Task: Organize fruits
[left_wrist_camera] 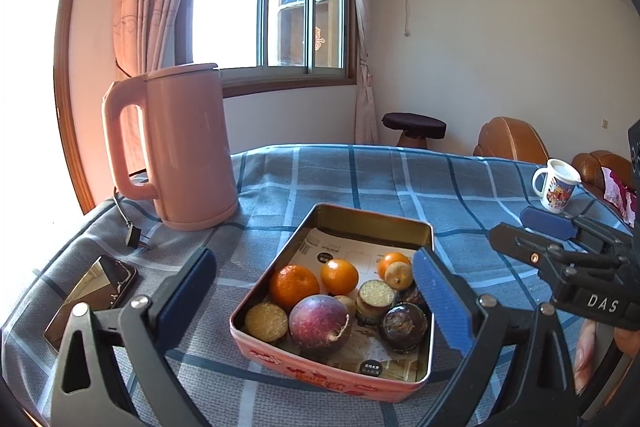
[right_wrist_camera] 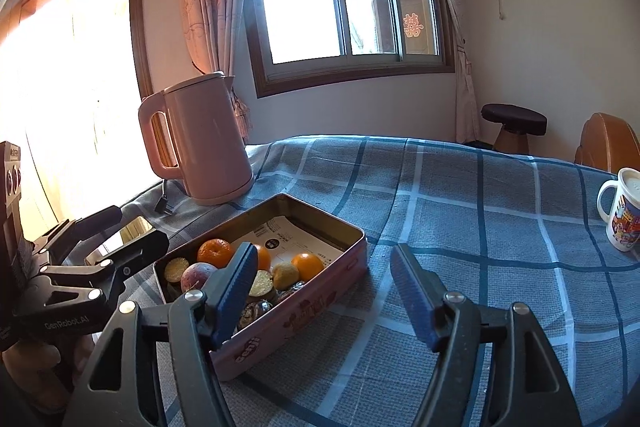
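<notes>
A pink rectangular tin (left_wrist_camera: pixel 340 383) sits on the desk (left_wrist_camera: pixel 360 179), which is covered by a blue plaid cloth, and holds all the fruit in its near half, on printed paper that lies bare in the far half. Counted in the left wrist view: three oranges, the largest (left_wrist_camera: pixel 294 285) at the left, a second (left_wrist_camera: pixel 339 275) beside it and a third (left_wrist_camera: pixel 394 263) to the right; one small yellowish citrus (left_wrist_camera: pixel 401 275) touching that third orange; one whole reddish-purple passion fruit (left_wrist_camera: pixel 320 323) at the front; one dark wrinkled passion fruit (left_wrist_camera: pixel 403 325) to its right; and two cut halves with pale faces (left_wrist_camera: pixel 266 321) (left_wrist_camera: pixel 375 295). More fruit may lie hidden behind the right finger. The cloth right of the tin is open up to a printed mug (right_wrist_camera: pixel 622 215) near the desk's right edge; left of it stand a pink electric kettle (left_wrist_camera: pixel 188 147), its plug (left_wrist_camera: pixel 134 237) and a phone (left_wrist_camera: pixel 94 291) near the left edge. The left gripper (left_wrist_camera: pixel 312 291) hovers over the tin's near end, jaws wide and holding nothing, one finger left of the tin's wall and the other above its right side. The right gripper (right_wrist_camera: pixel 324 283) hangs to the tin's right, jaws wide and holding nothing, its left finger over the tin's near corner, its right finger above bare cloth.
</notes>
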